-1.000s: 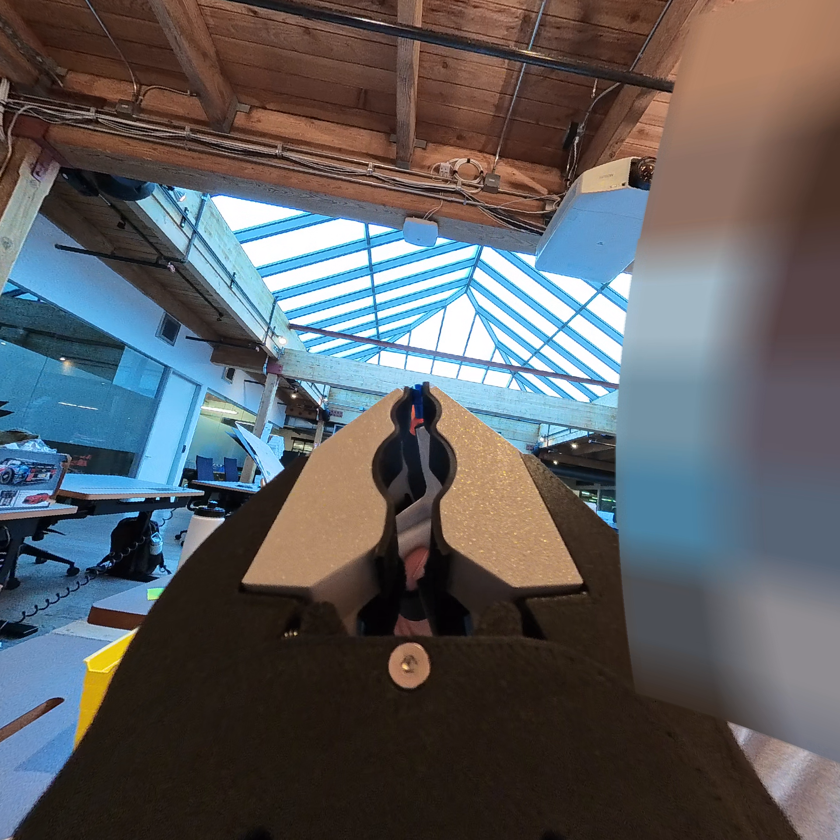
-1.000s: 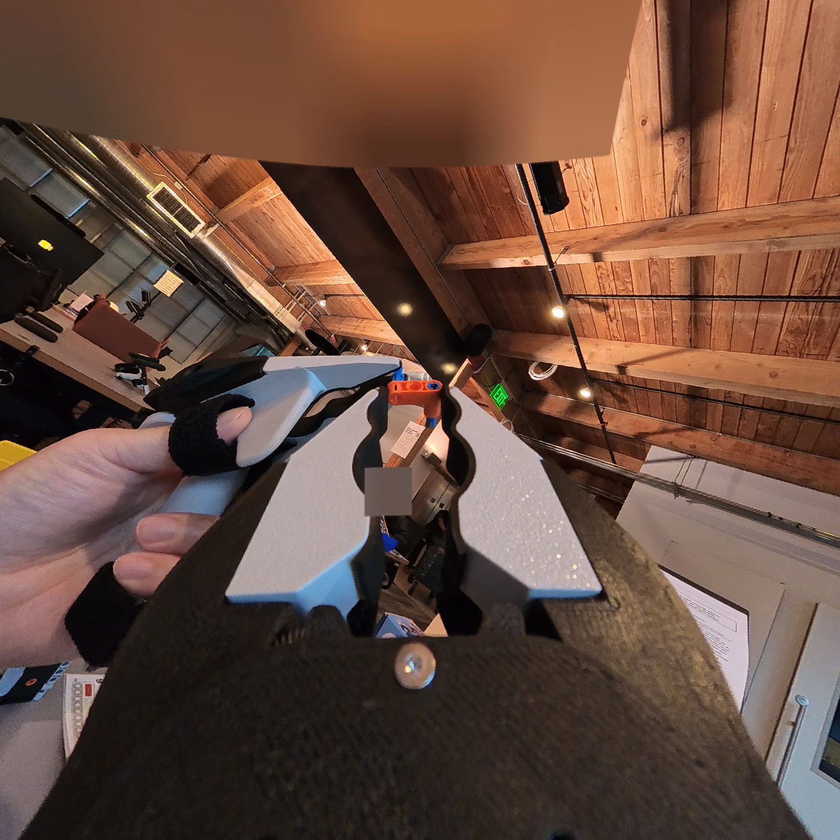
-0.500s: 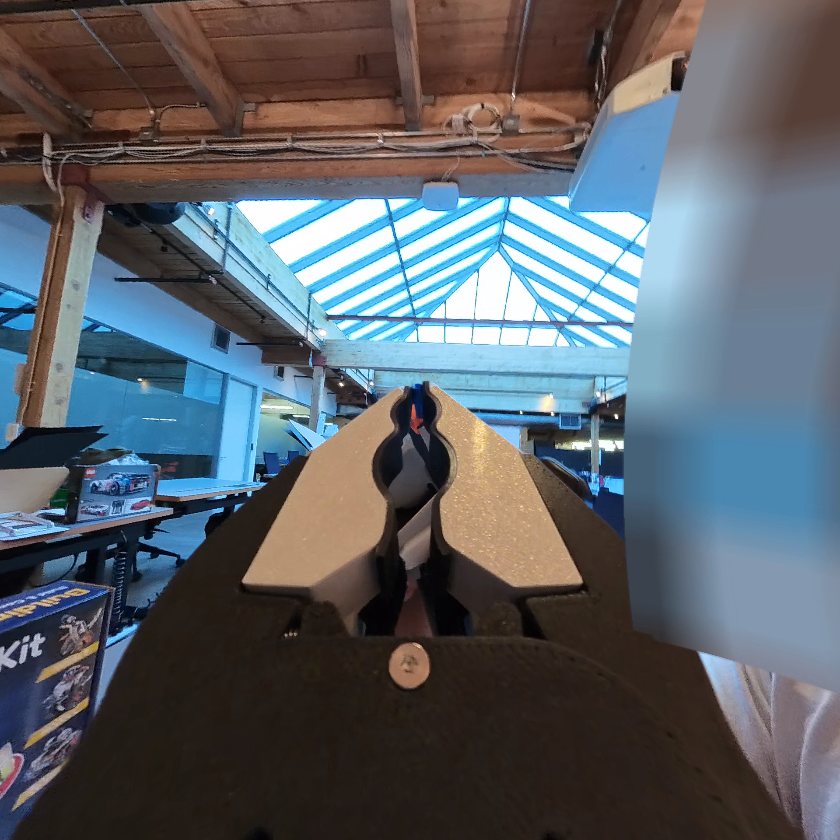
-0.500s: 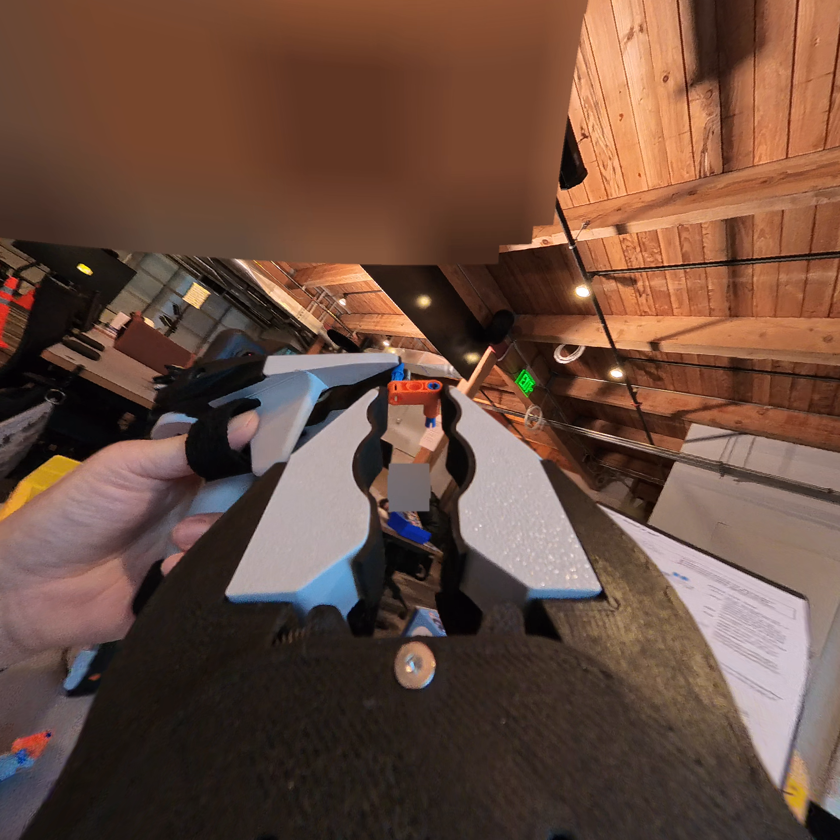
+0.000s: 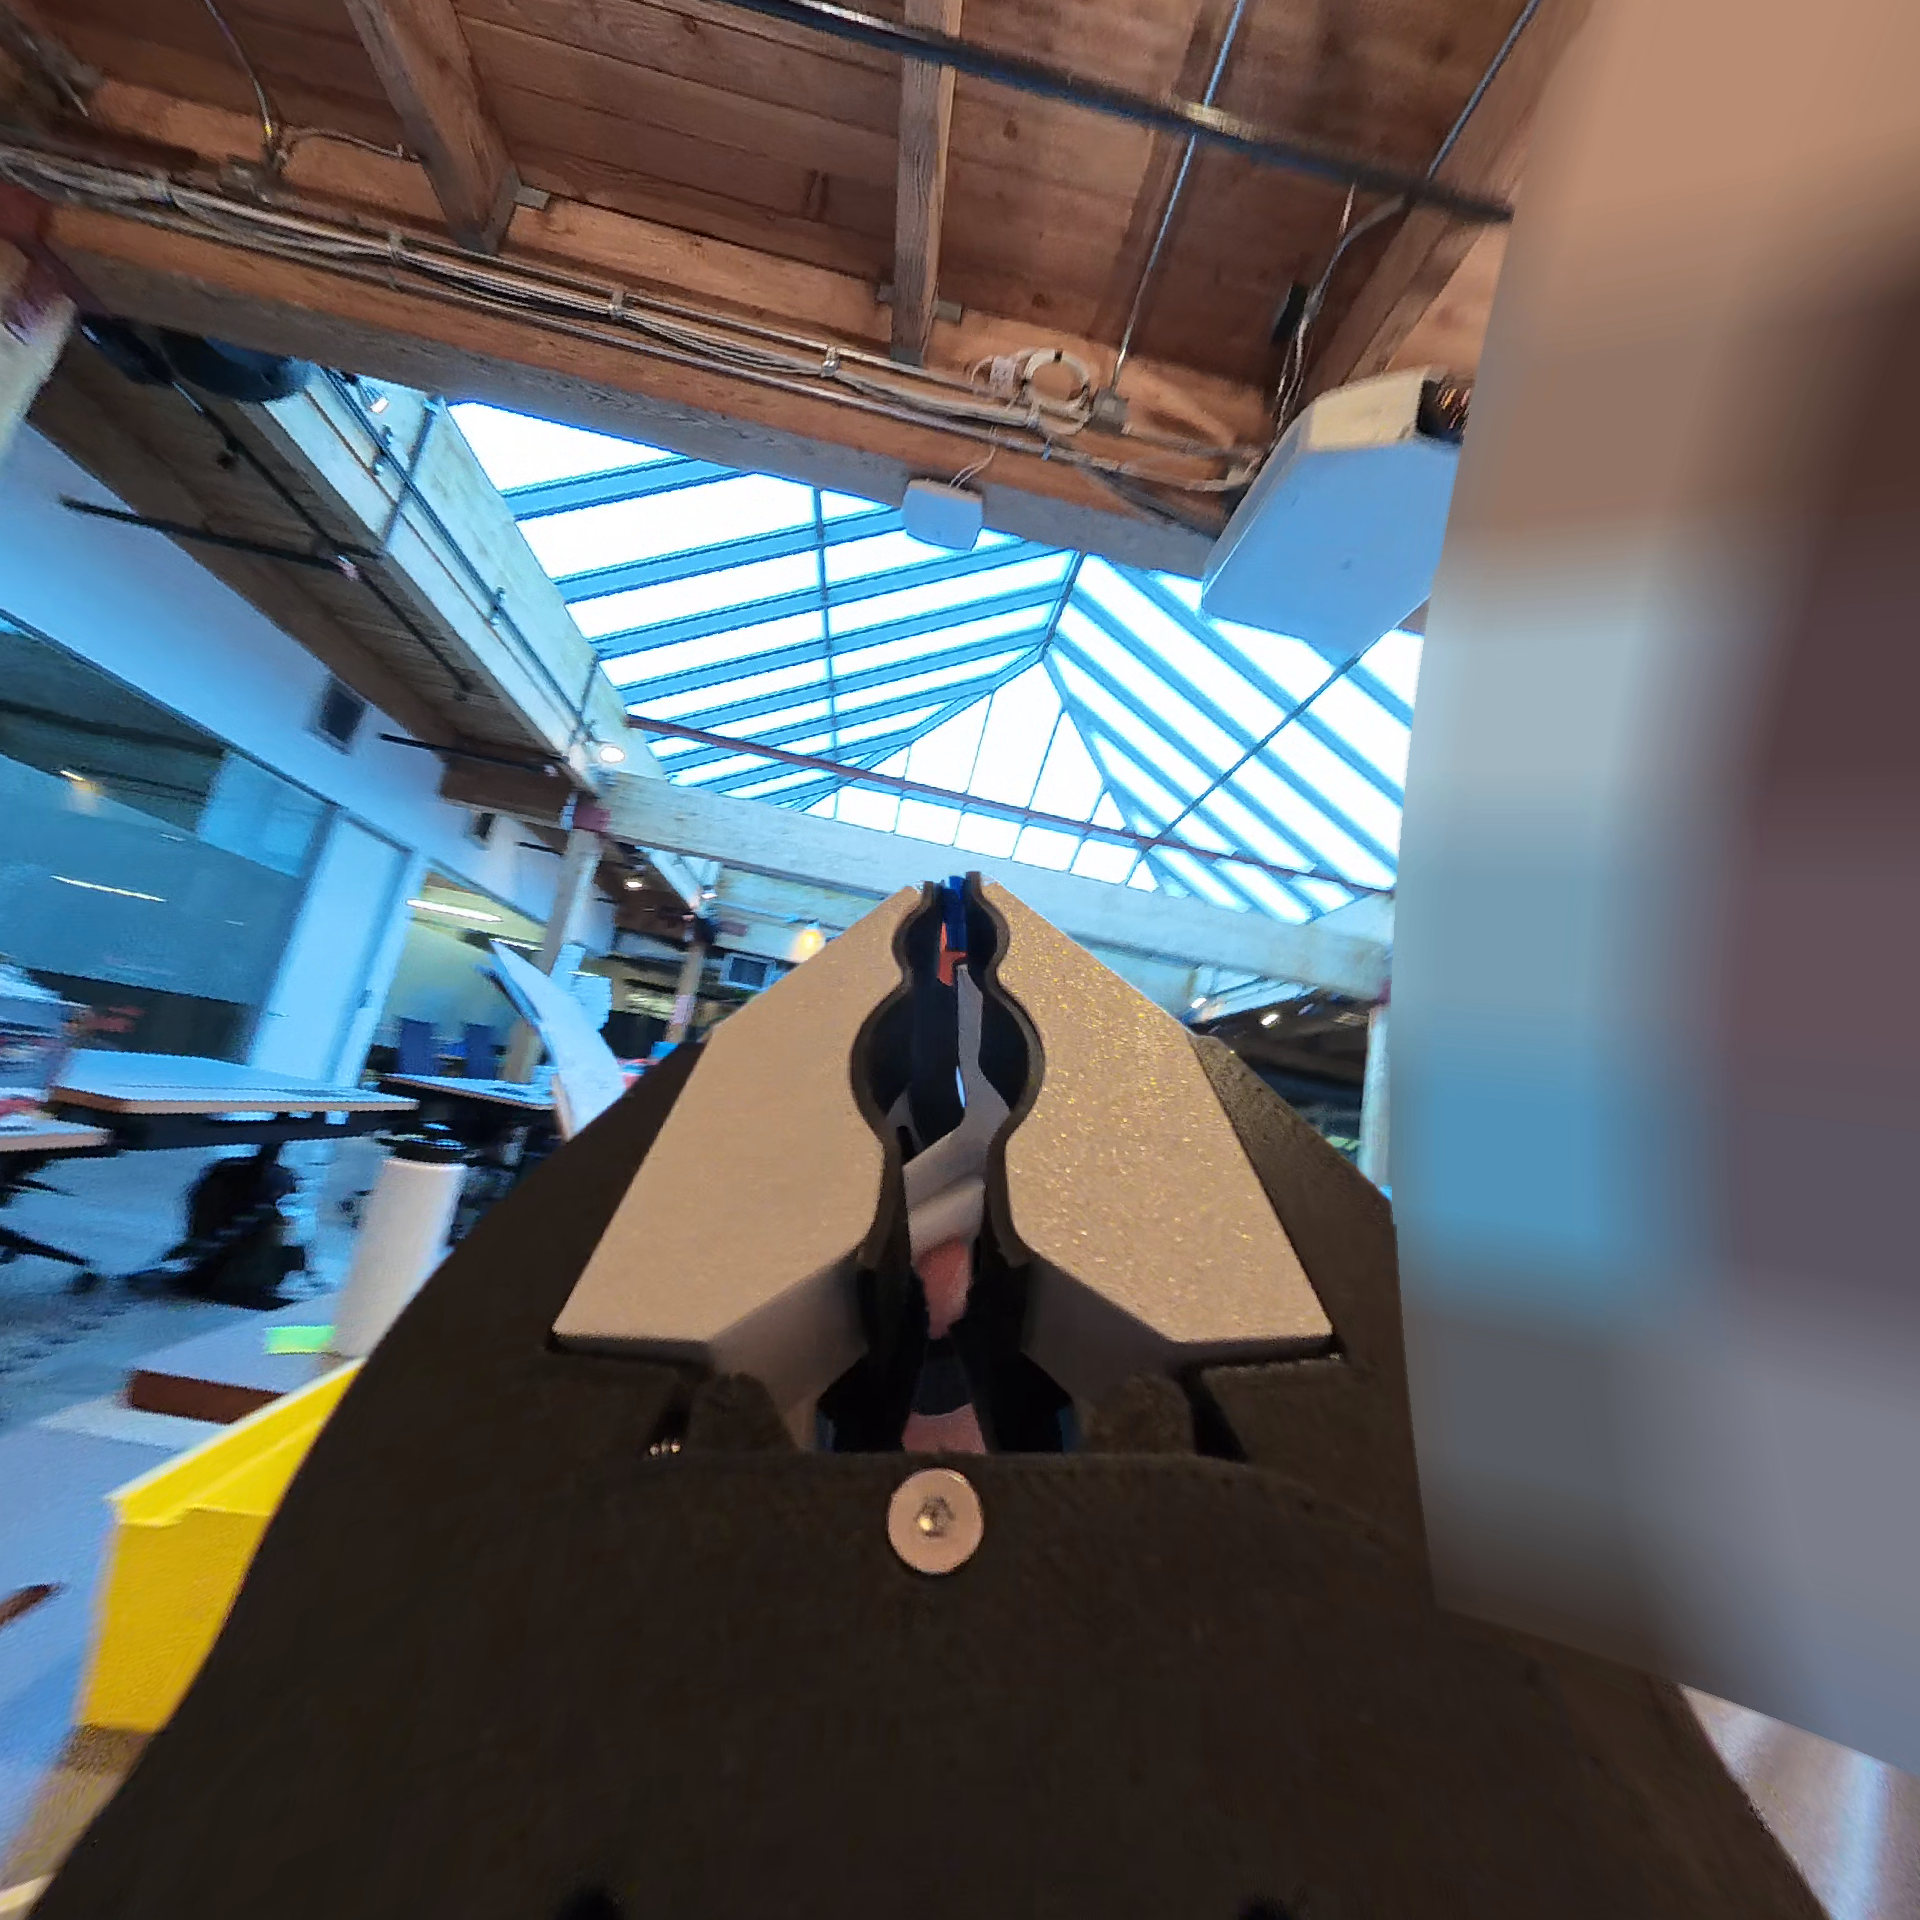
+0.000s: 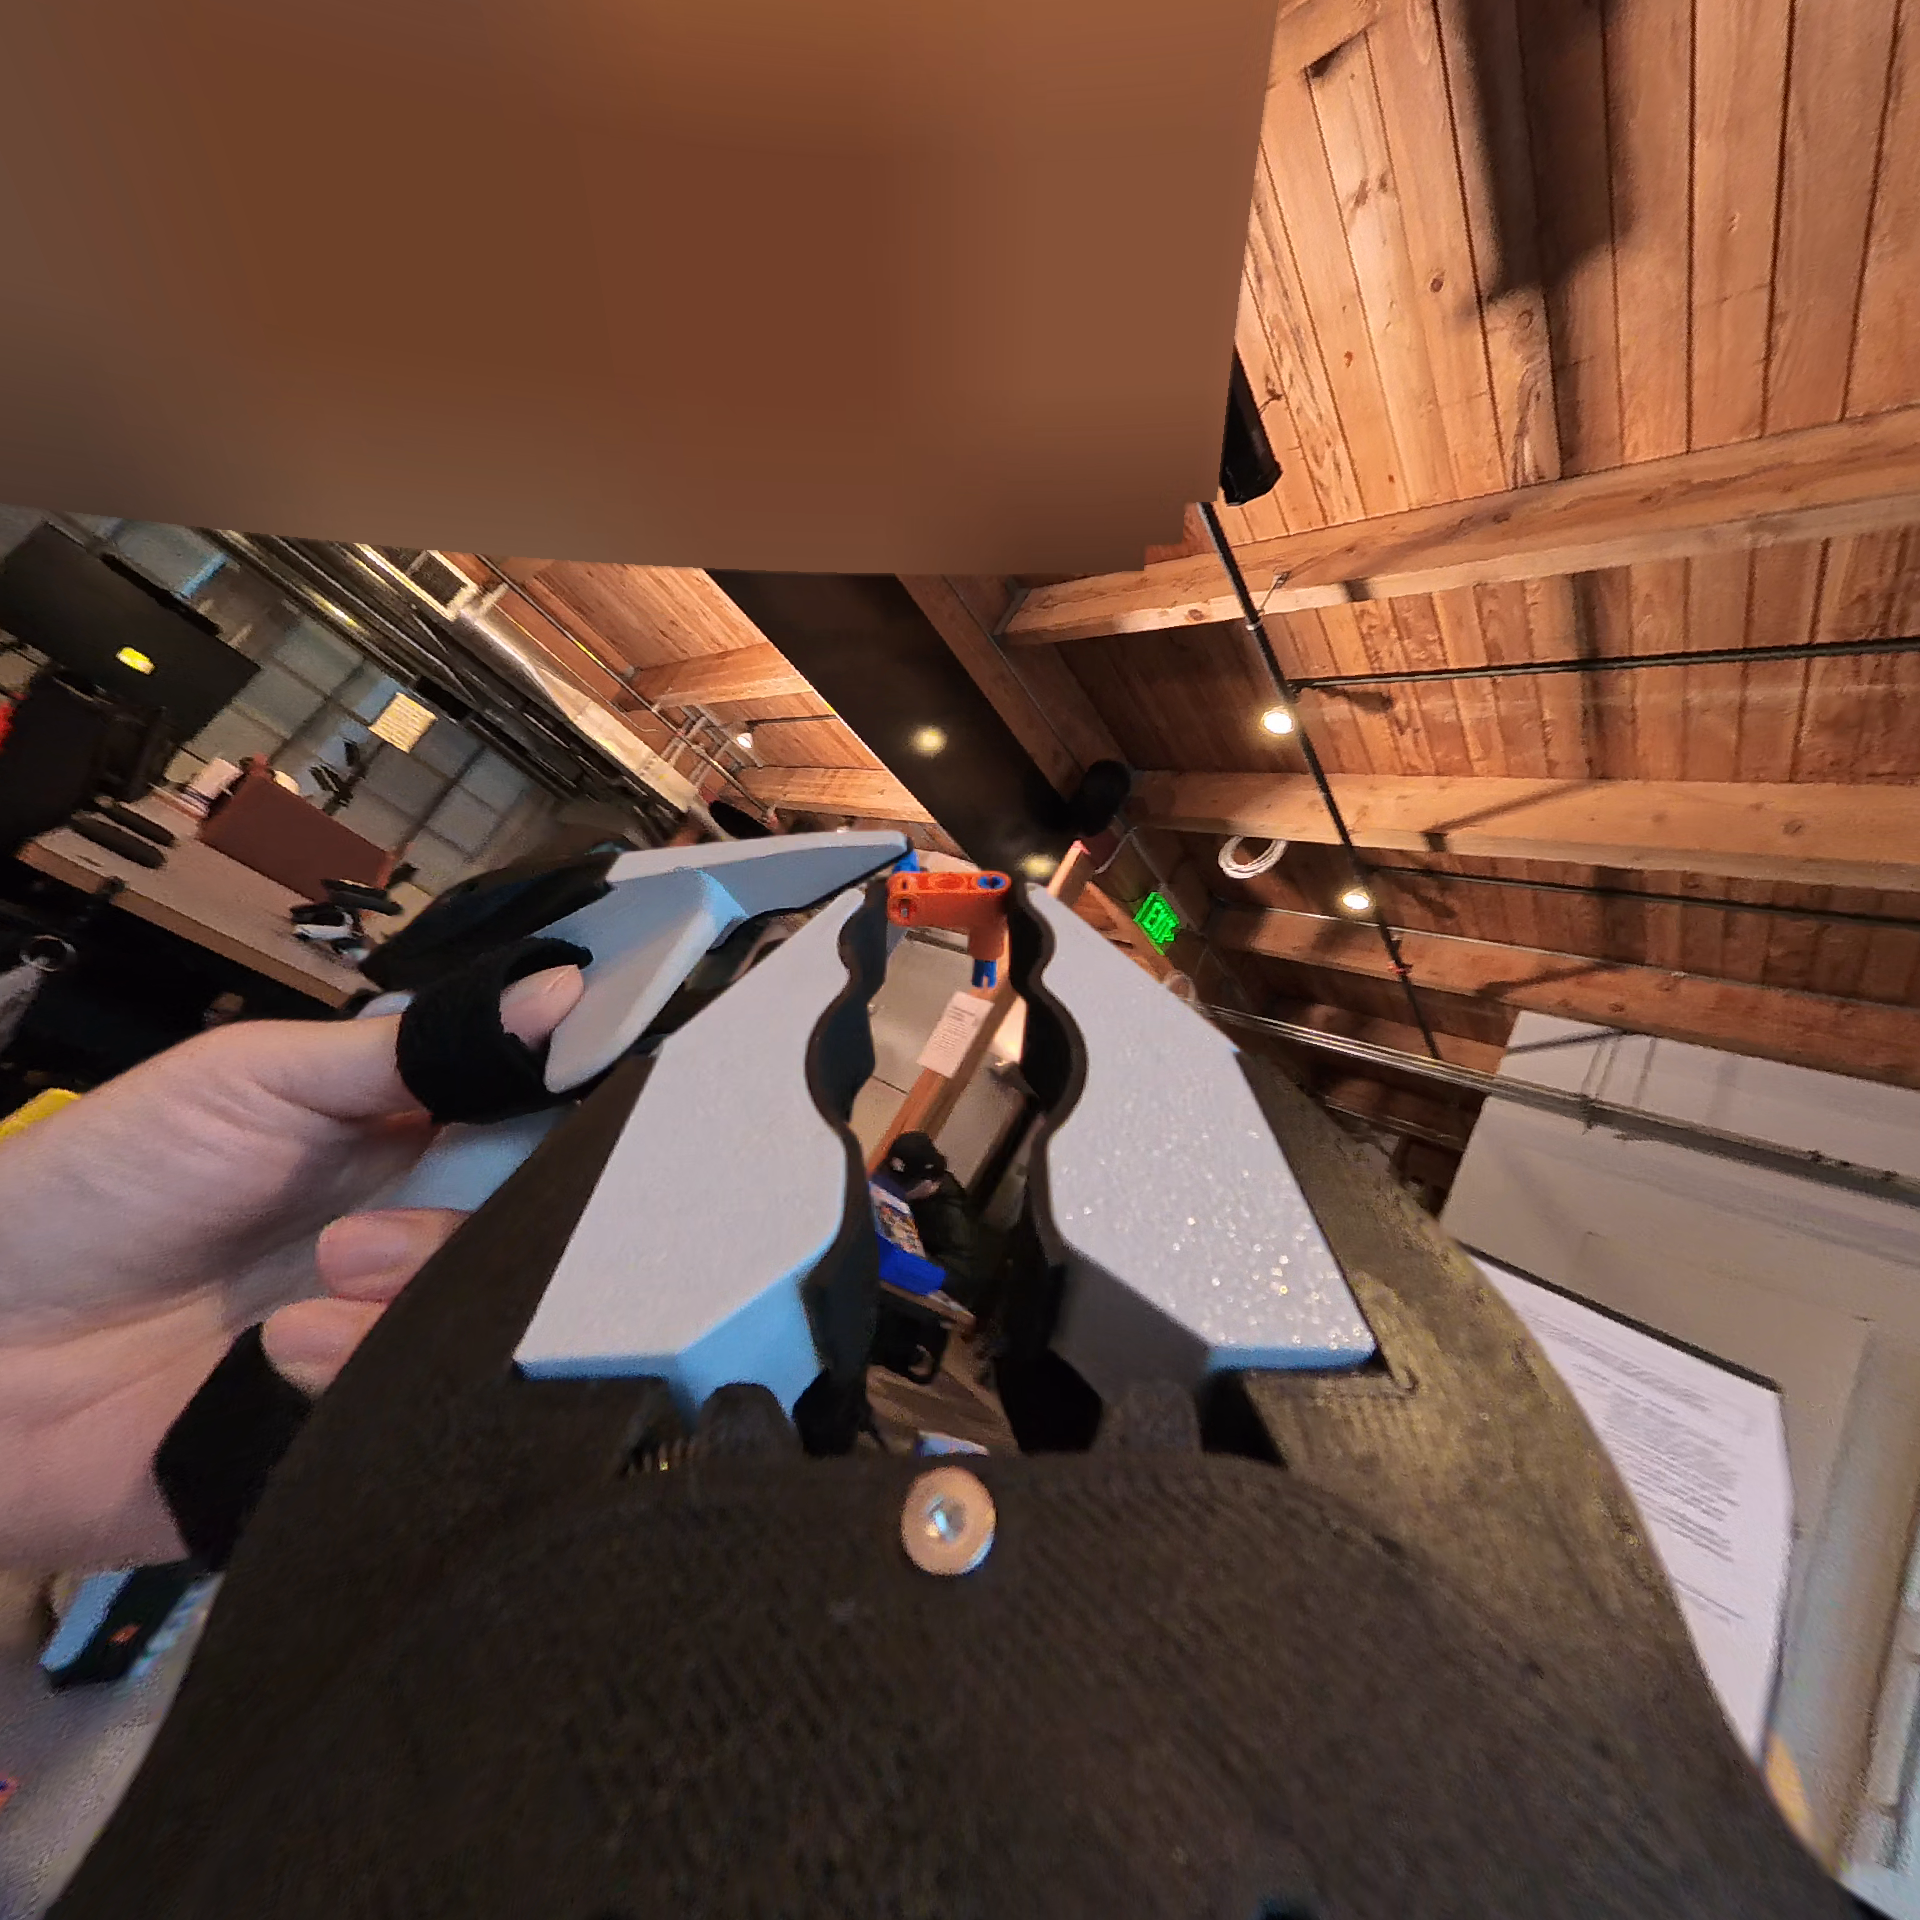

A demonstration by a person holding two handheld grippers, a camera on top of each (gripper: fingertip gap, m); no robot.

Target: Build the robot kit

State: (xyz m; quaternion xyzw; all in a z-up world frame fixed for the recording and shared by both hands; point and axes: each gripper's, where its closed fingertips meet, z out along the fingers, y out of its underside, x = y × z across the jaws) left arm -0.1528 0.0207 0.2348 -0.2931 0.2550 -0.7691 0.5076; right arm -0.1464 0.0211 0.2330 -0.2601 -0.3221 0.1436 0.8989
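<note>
Both grippers are raised toward a wooden ceiling. In the right wrist view my right gripper (image 6: 948,896) is shut on a small orange L-shaped pin-hole piece (image 6: 940,891), which spans its fingertips. A blue pin (image 6: 982,971) sticks out of the piece's lower end. My left gripper (image 6: 888,854) comes in from the left, held by a hand (image 6: 156,1195), and its tip meets the orange piece's left end. In the left wrist view my left gripper (image 5: 951,891) is shut on a small blue piece (image 5: 952,891), with a bit of orange (image 5: 945,961) just behind it.
A yellow bin (image 5: 187,1558) sits low left, with tables (image 5: 208,1091) and a white cylinder (image 5: 400,1236) beyond. A white projector (image 5: 1330,530) hangs from the ceiling. In the right wrist view there is a desk (image 6: 208,894) at left and a printed sheet (image 6: 1662,1455) at right.
Both views swung about as the hands moved, and the left view tilted back up toward the ceiling. Both grippers stayed shut on their pieces, tips still together.
</note>
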